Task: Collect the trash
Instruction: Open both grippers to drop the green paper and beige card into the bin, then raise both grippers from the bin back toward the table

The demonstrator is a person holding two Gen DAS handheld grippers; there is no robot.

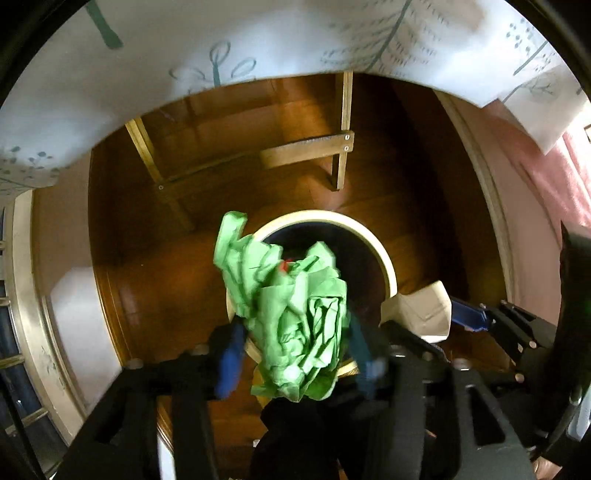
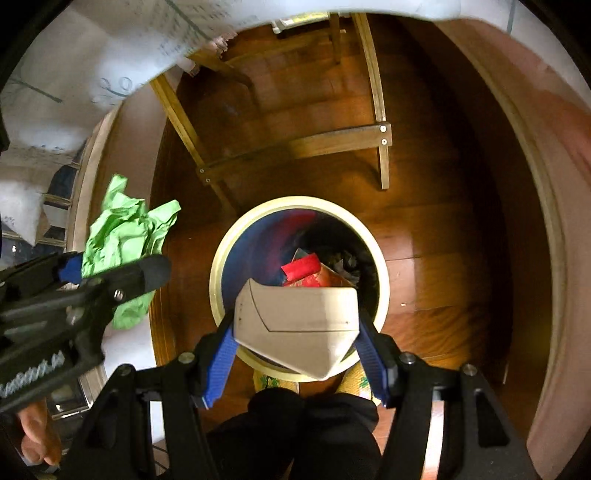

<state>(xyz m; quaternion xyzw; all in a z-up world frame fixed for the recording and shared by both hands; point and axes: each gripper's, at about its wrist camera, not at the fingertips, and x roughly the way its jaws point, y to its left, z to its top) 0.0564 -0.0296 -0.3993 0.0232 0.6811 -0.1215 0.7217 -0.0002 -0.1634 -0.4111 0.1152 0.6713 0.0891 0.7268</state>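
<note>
A crumpled green paper [image 1: 295,306] hangs between the fingers of my left gripper [image 1: 295,325], right over the near rim of a round bin [image 1: 373,240]. The blue pads [image 1: 231,354] stand a little off the paper on both sides, so the jaws are open. My right gripper [image 2: 295,328] is shut on a white folded carton [image 2: 299,317], held above the bin [image 2: 221,258], which has a cream rim and red scraps [image 2: 301,267] inside. In the right wrist view the left gripper [image 2: 114,266] and green paper [image 2: 122,229] show at the left. In the left wrist view the carton [image 1: 421,310] shows at the right.
The bin stands on a brown wooden floor [image 2: 443,221]. Wooden furniture legs with a crossbar [image 2: 332,142] rise just beyond it. A white patterned tablecloth [image 1: 258,33] hangs along the top. The person's dark trousers [image 2: 306,424] and yellow slippers [image 2: 275,382] sit at the bin's near side.
</note>
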